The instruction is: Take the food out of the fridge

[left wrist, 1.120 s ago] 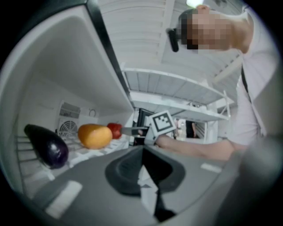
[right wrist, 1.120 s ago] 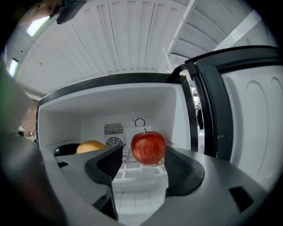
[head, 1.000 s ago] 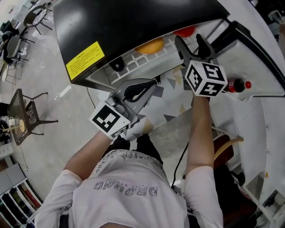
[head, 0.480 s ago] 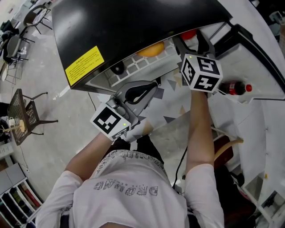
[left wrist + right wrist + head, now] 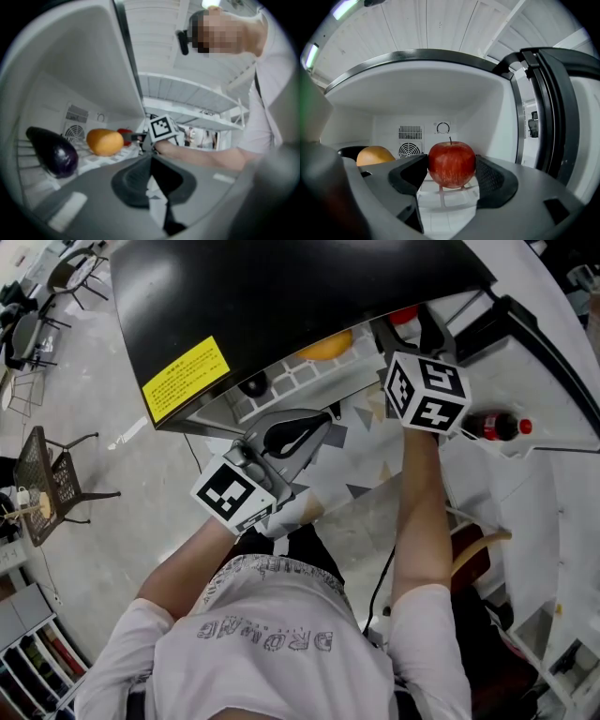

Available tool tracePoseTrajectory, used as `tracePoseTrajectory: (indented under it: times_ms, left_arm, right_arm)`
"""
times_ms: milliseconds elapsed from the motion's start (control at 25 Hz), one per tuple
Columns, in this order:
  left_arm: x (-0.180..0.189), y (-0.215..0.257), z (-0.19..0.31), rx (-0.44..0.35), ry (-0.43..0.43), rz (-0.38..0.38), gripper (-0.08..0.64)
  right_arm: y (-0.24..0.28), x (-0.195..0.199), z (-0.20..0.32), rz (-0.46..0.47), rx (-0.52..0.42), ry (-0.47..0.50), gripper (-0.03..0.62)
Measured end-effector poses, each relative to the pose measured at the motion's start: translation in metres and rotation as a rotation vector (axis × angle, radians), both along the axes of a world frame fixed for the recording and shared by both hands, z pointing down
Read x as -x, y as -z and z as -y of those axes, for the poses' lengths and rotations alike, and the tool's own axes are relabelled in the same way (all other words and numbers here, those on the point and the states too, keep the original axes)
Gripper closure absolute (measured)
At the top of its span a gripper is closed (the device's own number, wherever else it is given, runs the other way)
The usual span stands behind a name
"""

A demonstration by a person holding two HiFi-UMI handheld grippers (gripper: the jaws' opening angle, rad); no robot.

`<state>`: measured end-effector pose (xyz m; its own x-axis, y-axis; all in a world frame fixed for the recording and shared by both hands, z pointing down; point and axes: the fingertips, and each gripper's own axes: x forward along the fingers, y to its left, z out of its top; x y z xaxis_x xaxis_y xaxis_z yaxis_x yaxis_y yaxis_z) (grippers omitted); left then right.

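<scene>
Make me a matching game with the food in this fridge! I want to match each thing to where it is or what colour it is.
Things:
1. apple
2. orange
3. eggplant
4. cola bottle

Places and colours:
A. in the open fridge door, not on the wire shelf
B. dark purple
C. red, between the jaws of the right gripper
D. on the wire shelf, between the eggplant and the apple

Right pairs: 1-C, 2-D, 3-B, 4-A.

Grey left claw, right claw — white lettered T-shirt.
</scene>
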<state>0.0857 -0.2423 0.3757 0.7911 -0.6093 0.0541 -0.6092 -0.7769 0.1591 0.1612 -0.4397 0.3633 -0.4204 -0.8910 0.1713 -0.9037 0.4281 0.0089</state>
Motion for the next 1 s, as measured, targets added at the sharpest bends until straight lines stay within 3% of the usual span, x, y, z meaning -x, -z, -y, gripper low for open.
tracePoseTrajectory:
  times_ms: [400, 1000]
  left_arm:
    - [0.001, 0.004, -0.013, -0.006, -0.031, 0.001, 0.552]
    - [0.009, 0.020, -0.055, -0.037, -0.112, -0.004, 0.554]
  right_arm:
    - [0.012, -0.012, -0.019, 0.020, -0.015, -0.040, 0.296]
    - [0.033, -0.019, -0.087, 0.027, -0.036, -0.099, 0.296]
